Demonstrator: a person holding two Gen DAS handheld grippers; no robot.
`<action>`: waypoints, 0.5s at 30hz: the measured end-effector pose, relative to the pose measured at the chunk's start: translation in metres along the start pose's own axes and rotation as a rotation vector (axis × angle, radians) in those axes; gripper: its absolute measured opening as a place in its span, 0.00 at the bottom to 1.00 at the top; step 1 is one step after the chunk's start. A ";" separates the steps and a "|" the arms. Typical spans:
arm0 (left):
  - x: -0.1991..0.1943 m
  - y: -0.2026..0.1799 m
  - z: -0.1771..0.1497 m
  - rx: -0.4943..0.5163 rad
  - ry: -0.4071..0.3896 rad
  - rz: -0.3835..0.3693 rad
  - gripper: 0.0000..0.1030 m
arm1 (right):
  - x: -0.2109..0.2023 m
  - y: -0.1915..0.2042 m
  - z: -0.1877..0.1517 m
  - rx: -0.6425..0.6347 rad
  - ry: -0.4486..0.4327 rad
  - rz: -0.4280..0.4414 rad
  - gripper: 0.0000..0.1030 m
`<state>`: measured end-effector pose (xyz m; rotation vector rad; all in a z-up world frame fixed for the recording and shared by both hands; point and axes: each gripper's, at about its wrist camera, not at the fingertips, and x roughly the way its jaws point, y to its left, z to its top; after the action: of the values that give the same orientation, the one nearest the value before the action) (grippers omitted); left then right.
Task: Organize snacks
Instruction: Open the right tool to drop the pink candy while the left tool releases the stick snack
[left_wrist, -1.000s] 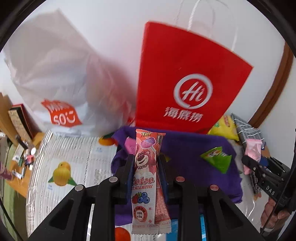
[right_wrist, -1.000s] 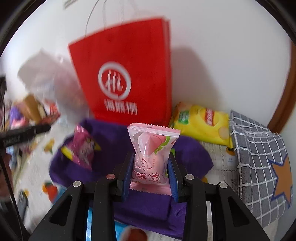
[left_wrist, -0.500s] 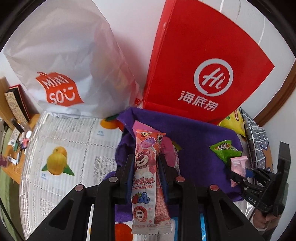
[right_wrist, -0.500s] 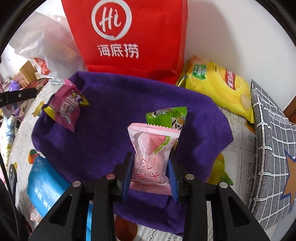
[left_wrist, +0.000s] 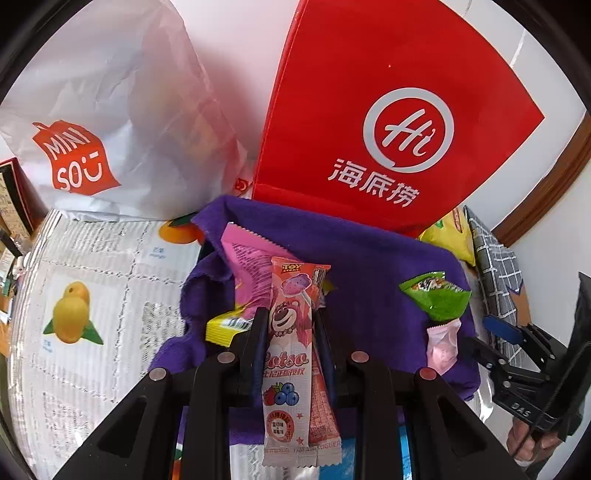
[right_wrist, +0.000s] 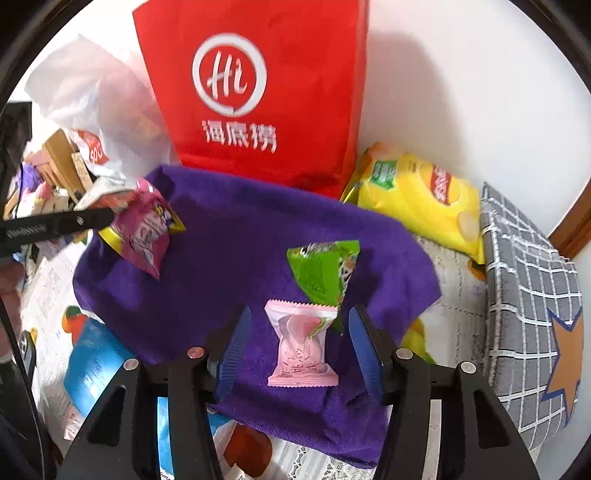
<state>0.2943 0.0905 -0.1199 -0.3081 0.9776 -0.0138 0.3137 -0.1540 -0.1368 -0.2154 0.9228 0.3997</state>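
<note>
My left gripper (left_wrist: 290, 325) is shut on a long pink Lotso candy stick (left_wrist: 291, 354), held upright over the purple cloth (left_wrist: 362, 266). Behind it lies a pink snack packet (left_wrist: 245, 264) with a yellow edge. My right gripper (right_wrist: 299, 332) has its jaws opening; a small pink peach candy pack (right_wrist: 302, 341) lies on the purple cloth (right_wrist: 236, 251) between the blue pads, free of both. A green snack packet (right_wrist: 323, 271) rests just beyond it. In the left wrist view the right gripper (left_wrist: 476, 341) shows at the right edge beside the peach pack (left_wrist: 441, 345).
A red paper bag (right_wrist: 255, 88) and a white plastic bag (left_wrist: 110, 110) stand against the wall behind the cloth. A yellow chip bag (right_wrist: 417, 195) and a grey checked box (right_wrist: 528, 306) sit at the right. A blue packet (right_wrist: 92, 369) lies on the fruit-print tablecloth (left_wrist: 92, 288).
Both grippers have come down toward the purple cloth. The right gripper's jaws have spread apart and the peach candy pack now lies on the cloth. The left gripper keeps its hold on the Lotso stick.
</note>
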 end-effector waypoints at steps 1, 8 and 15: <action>0.000 -0.001 0.000 0.001 -0.010 0.001 0.23 | -0.004 -0.002 0.000 0.008 -0.013 -0.002 0.54; 0.011 0.002 -0.002 -0.022 -0.035 0.050 0.24 | -0.006 -0.001 0.004 0.011 -0.029 0.002 0.55; 0.017 0.013 -0.001 -0.074 -0.021 0.061 0.39 | -0.005 -0.002 0.003 0.019 -0.022 0.001 0.55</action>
<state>0.3016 0.1000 -0.1370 -0.3451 0.9678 0.0814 0.3142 -0.1559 -0.1309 -0.1927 0.9047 0.3936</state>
